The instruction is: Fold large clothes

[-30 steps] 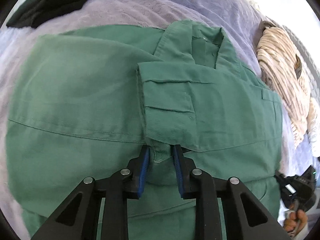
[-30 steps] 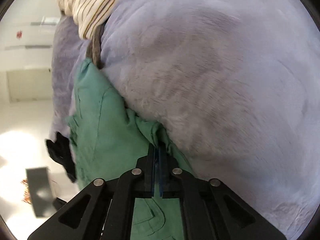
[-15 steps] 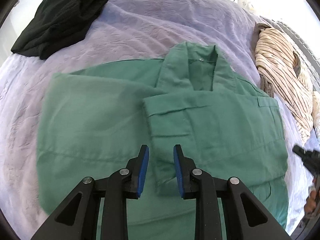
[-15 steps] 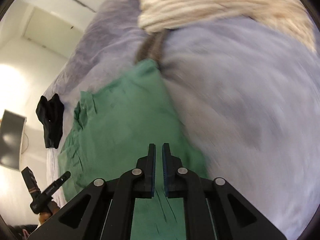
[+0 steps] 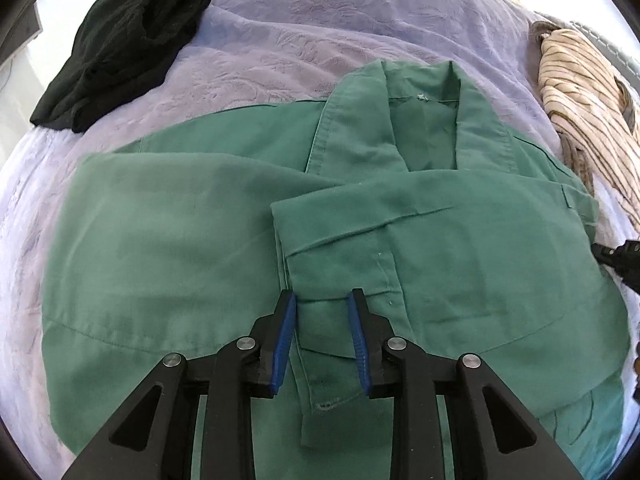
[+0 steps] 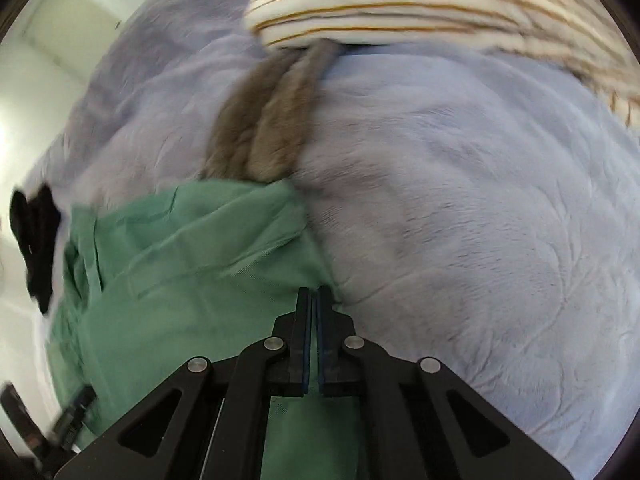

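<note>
Our left gripper hangs part open, empty, over the sleeve folded across the shirt on the bed; the right gripper is shut at its right edge, so it's nearer.

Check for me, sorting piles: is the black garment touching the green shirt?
Apart. The left wrist view shows purple blanket between black garment and green shirt.

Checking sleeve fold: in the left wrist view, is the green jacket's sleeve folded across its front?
Yes, the sleeve lies folded across the green jacket front.
</note>
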A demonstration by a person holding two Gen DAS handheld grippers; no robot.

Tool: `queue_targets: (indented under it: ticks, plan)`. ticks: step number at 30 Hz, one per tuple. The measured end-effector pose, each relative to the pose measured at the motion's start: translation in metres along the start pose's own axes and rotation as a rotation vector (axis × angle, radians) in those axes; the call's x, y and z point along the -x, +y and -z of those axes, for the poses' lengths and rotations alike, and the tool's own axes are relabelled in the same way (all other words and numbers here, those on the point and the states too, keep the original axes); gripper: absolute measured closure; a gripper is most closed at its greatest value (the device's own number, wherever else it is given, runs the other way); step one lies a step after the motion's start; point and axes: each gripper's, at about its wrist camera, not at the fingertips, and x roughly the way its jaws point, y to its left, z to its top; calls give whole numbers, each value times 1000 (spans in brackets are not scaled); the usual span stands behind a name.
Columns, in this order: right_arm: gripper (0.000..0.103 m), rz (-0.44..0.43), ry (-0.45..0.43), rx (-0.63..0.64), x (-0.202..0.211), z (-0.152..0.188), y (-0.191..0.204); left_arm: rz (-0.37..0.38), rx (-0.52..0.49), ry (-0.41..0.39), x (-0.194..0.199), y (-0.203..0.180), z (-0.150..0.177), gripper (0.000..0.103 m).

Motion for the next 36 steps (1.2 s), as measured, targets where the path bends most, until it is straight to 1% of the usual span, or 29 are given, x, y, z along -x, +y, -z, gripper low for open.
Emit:
queue_targets:
  ticks: [1, 2, 3, 4, 5, 7, 10, 12, 15, 19, 21, 22, 23, 24, 25, 26, 27, 30, 32, 36]
  plan:
    - [103, -13, -1, -24, 2, -1, -3, -2, -6, 1, 1, 0, -1, 73]
    - [103, -7, -5, -32, 6, -1, -4, 0, -10, 10, 2, 1, -2, 73]
    - [100, 15, -10, -28, 11, -1, -5, -1, -6, 19, 4, 2, -3, 73]
    - [94, 39, -12, -26, 16, 0, -6, -2, -1, 26, 6, 4, -4, 73]
    - [94, 39, -8, -31, 26, 4, -9, -4, 5, 29, 12, 7, -3, 73]
    - [94, 13, -4, -32, 44, 14, -14, -10, 2, 21, 22, 11, 0, 73]
    - [94, 4, 15, 20, 70, 40, -17, -25, -4, 27, 36, 18, 14, 73]
    - [94, -3, 38, 35, 84, 63, -22, -23, 15, 59, 43, 23, 28, 73]
    - [94, -20, 87, 32, 98, 96, -34, -30, 24, 102, 53, 25, 50, 73]
    - [94, -38, 141, 15, 106, 126, -46, -44, 28, 154, 65, 20, 78, 73]
    - [85, -54, 164, -1, 110, 137, -52, -41, 36, 173, 70, 17, 88, 73]
    - [73, -64, 172, -5, 112, 141, -54, -42, 39, 181, 72, 15, 93, 73]
    - [60, -67, 176, -3, 111, 144, -53, -43, 43, 189, 75, 13, 98, 69]
    - [55, -72, 174, 6, 115, 146, -53, -48, 48, 196, 78, 12, 103, 33]
    - [52, -74, 171, 12, 117, 147, -53, -65, 57, 194, 82, 10, 108, 12]
    - [51, -76, 170, 17, 119, 148, -53, -87, 67, 174, 89, 9, 112, 0]
    - [51, -82, 174, 21, 121, 149, -53, -94, 69, 151, 95, 7, 115, 0]
    - [51, -103, 198, 42, 124, 151, -52, -100, 77, 163, 104, 1, 126, 0]
    - [42, -105, 213, 68, 125, 154, -52, -110, 89, 176, 108, -3, 133, 0]
    - [40, -116, 238, 80, 128, 163, -55, -131, 100, 186, 118, -8, 147, 0]
